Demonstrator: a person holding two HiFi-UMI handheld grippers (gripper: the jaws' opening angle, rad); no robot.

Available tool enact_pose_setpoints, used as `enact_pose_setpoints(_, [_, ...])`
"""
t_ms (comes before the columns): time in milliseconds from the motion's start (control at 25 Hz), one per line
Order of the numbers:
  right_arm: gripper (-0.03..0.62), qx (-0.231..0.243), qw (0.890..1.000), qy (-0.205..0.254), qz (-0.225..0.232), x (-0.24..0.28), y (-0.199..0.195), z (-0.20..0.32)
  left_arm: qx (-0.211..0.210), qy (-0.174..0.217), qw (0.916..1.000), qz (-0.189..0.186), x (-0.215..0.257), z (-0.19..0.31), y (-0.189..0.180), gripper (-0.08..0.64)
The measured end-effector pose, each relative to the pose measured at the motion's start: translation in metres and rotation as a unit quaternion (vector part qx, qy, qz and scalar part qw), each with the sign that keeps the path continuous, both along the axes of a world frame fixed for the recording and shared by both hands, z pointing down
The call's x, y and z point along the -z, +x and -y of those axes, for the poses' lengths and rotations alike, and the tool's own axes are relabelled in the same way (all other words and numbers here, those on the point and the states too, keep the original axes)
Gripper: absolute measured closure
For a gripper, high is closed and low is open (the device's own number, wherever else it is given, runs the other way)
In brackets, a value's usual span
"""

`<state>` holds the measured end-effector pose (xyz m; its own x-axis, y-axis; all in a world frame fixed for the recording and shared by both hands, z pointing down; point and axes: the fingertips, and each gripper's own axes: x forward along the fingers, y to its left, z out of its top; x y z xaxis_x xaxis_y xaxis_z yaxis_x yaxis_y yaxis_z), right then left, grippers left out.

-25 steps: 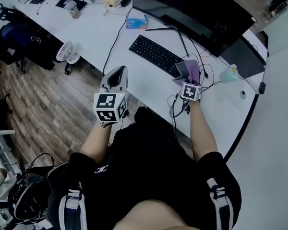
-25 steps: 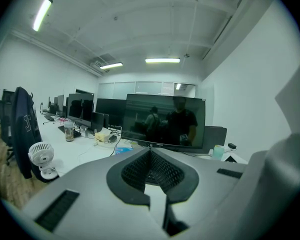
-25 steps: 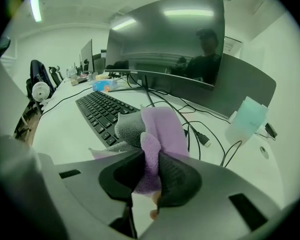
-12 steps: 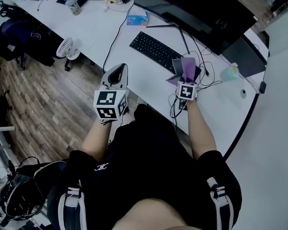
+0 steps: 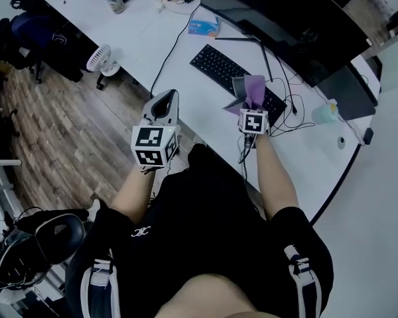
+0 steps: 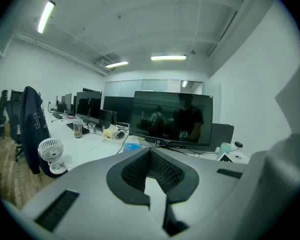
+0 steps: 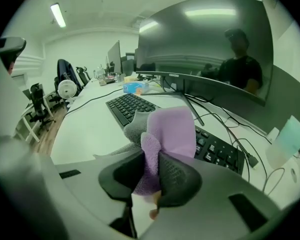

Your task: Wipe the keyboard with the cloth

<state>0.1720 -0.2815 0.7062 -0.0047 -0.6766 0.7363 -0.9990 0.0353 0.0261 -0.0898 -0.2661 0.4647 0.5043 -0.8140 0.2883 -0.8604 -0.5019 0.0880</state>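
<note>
The cloth (image 7: 171,128), a purple one with a grey fold beside it, was gripped between the closed jaws of the right gripper (image 7: 150,176). It was bunched upward out of them. In the head view the right gripper (image 5: 247,100) was held at upper centre of the frame. The cloth (image 5: 255,87) was seen there over the black keyboard (image 5: 217,65), right of its middle. Whether cloth and keys were touching could not be told from above. In the right gripper view the keyboard (image 7: 123,107) was seen running from centre left to lower right behind the cloth.

A second before, the cloth had been seen covering the keyboard's right end. Now a stretch of keys was left exposed to its right (the camera itself had also shifted, so the whole desk was placed differently in the frame).

The left gripper (image 5: 163,104) was held at centre left of the head view, over the edge of the white desk (image 5: 186,108), much where it had been. Its jaws were seen pressed together with nothing between them in the left gripper (image 6: 151,178) view. A dark monitor (image 6: 172,119) was seen behind them.
</note>
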Motion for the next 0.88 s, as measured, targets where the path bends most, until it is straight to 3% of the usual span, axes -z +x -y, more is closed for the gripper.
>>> enact_pose_setpoints(280, [0.495, 0.041, 0.999, -0.014, 0.007, -0.006, -0.037, 0.03, 0.019, -0.009, 0.9997, 0.008, -0.007, 0.013, -0.014, 0.546])
enact_pose_setpoints(480, [0.495, 0.065, 0.998, 0.01, 0.015, -0.004, -0.06, 0.064, 0.032, -0.016, 0.9993, 0.014, -0.011, 0.027, -0.024, 0.546])
enact_pose_setpoints(880, [0.495, 0.127, 0.992, 0.01, 0.02, -0.005, -0.118, 0.121, 0.06, -0.038, 0.9971, 0.027, -0.027, 0.055, -0.053, 0.546])
